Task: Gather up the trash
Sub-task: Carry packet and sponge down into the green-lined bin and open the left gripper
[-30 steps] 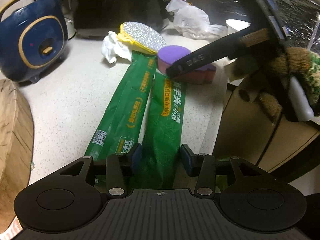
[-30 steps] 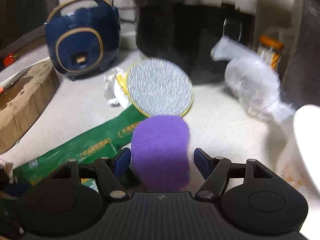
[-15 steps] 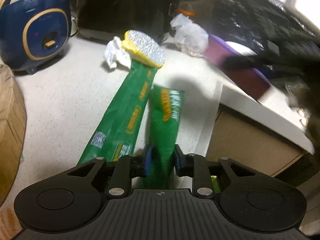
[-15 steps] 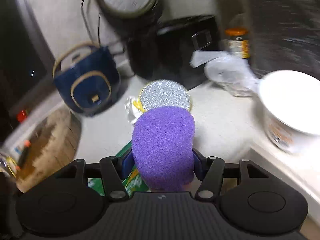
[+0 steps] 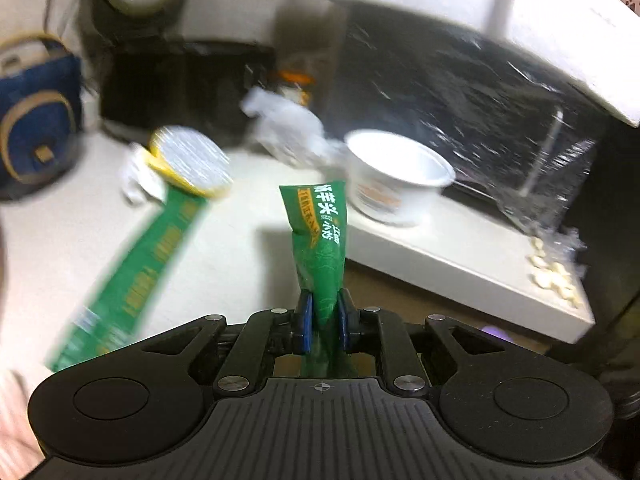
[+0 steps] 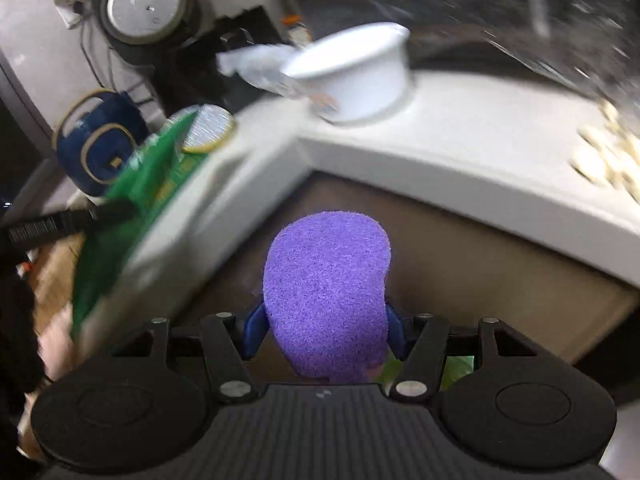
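Left gripper (image 5: 323,322) is clamped on the near end of a green wrapper (image 5: 320,240), its jaws having just been closing with the wrapper between them, and the blue pads pinch it tight. That wrapper stands up out of the grip, clear of the pale countertop (image 5: 224,264), its printed far end tilted slightly left. A second green wrapper (image 5: 136,276) lies flat on the counter to the left, blurred, its far end touching a round foil lid (image 5: 192,160) with a yellow rim. Just left of the lid sits a crumpled white tissue (image 5: 134,184).

Over to the right gripper (image 6: 326,334): it grips a purple sponge (image 6: 326,292), pads pressed into both flanks, the sponge bulging up and over them. The sponge hangs off the counter, in front of the brown cabinet face (image 6: 480,248) below the counter's edge.

Farther back, a white paper bowl (image 5: 396,176) stands empty near the counter edge, with a crumpled clear plastic bag (image 5: 288,132) just to its left. A navy rice cooker (image 5: 36,120) sits far left, a black appliance (image 5: 184,80) behind the lid. On the right, small pale pieces (image 5: 554,272) lie scattered on the counter; I cannot tell what they are. Both views are smeared with motion blur.
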Motion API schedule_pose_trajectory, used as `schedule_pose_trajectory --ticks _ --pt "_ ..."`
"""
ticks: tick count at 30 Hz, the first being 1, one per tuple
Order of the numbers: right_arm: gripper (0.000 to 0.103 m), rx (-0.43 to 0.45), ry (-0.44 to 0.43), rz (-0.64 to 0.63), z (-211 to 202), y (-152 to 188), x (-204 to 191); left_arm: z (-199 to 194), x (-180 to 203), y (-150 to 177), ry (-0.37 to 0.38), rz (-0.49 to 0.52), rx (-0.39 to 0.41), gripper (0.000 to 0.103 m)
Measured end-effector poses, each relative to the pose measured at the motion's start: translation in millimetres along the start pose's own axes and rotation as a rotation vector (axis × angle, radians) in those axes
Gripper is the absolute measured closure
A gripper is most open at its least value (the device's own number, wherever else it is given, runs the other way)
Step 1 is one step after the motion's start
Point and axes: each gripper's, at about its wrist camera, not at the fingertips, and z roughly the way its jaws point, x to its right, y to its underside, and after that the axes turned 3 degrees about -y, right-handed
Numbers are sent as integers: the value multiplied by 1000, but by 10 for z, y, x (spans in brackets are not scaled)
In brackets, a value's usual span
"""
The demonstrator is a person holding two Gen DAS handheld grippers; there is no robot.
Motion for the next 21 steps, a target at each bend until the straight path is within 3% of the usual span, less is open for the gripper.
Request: schedule_pose_trajectory --ticks 3,11,18,21 --pt "44 -33 25 68 -41 181 270 154 212 134 79 -24 -77 87" --pt "44 -57 64 119 -110 428 687 778 476 630 163 -123 -265 87" --pt "44 -71 133 157 -56 691 999 1355 332 1229 152 -284 -473 87" --pt "44 -96 155 224 26 869 1170 1665 197 1555 88 -356 -609 87"
